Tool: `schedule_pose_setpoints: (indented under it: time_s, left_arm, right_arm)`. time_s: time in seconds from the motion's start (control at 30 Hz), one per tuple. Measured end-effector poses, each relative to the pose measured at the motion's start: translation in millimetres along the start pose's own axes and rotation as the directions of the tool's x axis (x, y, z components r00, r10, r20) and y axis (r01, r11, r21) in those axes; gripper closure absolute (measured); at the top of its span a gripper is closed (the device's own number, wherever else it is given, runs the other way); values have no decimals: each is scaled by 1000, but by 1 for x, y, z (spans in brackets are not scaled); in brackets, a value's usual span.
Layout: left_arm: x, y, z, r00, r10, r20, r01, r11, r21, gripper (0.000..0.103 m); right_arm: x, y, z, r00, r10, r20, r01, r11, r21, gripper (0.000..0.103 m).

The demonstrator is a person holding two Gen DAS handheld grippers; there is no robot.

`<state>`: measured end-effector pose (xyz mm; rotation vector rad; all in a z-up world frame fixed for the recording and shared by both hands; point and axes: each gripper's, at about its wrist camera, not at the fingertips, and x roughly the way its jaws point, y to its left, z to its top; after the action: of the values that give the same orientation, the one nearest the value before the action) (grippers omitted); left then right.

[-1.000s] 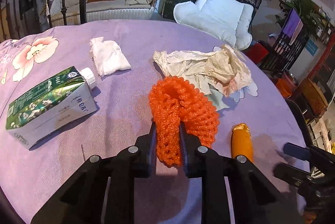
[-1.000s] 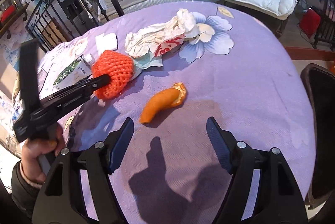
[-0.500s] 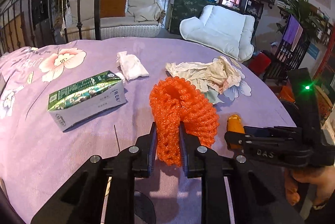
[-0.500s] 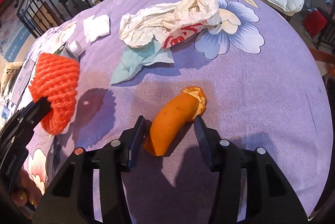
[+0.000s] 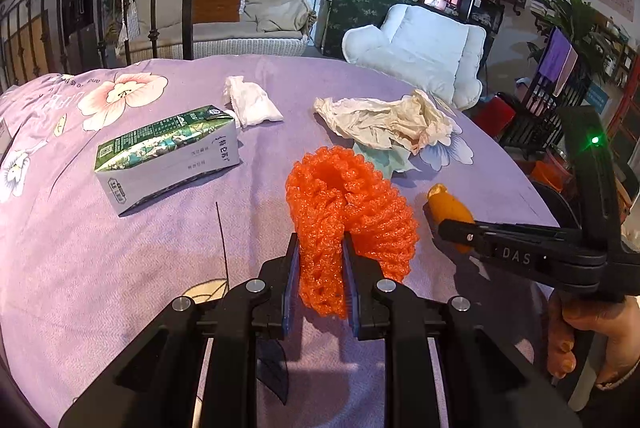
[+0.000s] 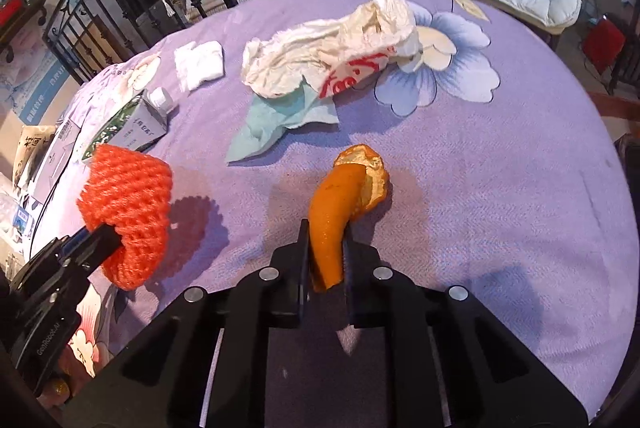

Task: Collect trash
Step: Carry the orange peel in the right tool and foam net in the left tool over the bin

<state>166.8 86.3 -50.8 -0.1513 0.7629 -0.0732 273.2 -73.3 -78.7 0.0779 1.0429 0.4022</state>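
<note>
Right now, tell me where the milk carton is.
The milk carton lies on its side at the left of the purple tablecloth, just in front of the folded white tissue, left of the orange foam net.

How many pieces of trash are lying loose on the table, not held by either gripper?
4: milk carton at left, white tissue beyond it, crumpled paper wrapper at centre, teal napkin tucked partly under it. More may be hidden.

We see a matt woven purple cloth over the desk, and a spongy orange foam net. The carton looks like glossy printed card, the wrapper crumpled paper, the tongs matt black plastic.
</note>
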Motion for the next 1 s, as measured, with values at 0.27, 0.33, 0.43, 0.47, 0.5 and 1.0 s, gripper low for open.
schedule_pose_setpoints:
  time_s: [0.27, 0.33, 0.43, 0.47, 0.5, 1.0]
  left_arm:
    - [-6, -20, -8, 1000, -22, -1, 22, 999, 37, 83]
    - [-7, -27, -10, 999, -40, -2, 40, 998, 41, 83]
    - [-9, -41, -13, 998, -57, -5, 57, 996, 65, 83]
    - [-10, -45, -14, 998, -60, -6, 61, 996, 72, 83]
    - [-10, -49, -15, 998, -67, -7, 68, 995, 78, 83]
    - [-7, -140, -18, 983, -182, -31, 184, 958, 221, 83]
  right_arm:
    - [-43, 2, -18, 995, -8, 99, 12, 999, -48, 88]
    - [-55, -1, -23, 992, -9, 122, 15, 999, -43, 88]
    - [-72, -9, -31, 988, -17, 156, 22, 999, -30, 88]
    - [-80, -14, -35, 986, -18, 168, 22, 999, -24, 88]
    - [-85, -17, -37, 984, -19, 178, 23, 1000, -17, 88]
    - [-154, -119, -89, 956, -135, 261, 85, 978, 193, 88]
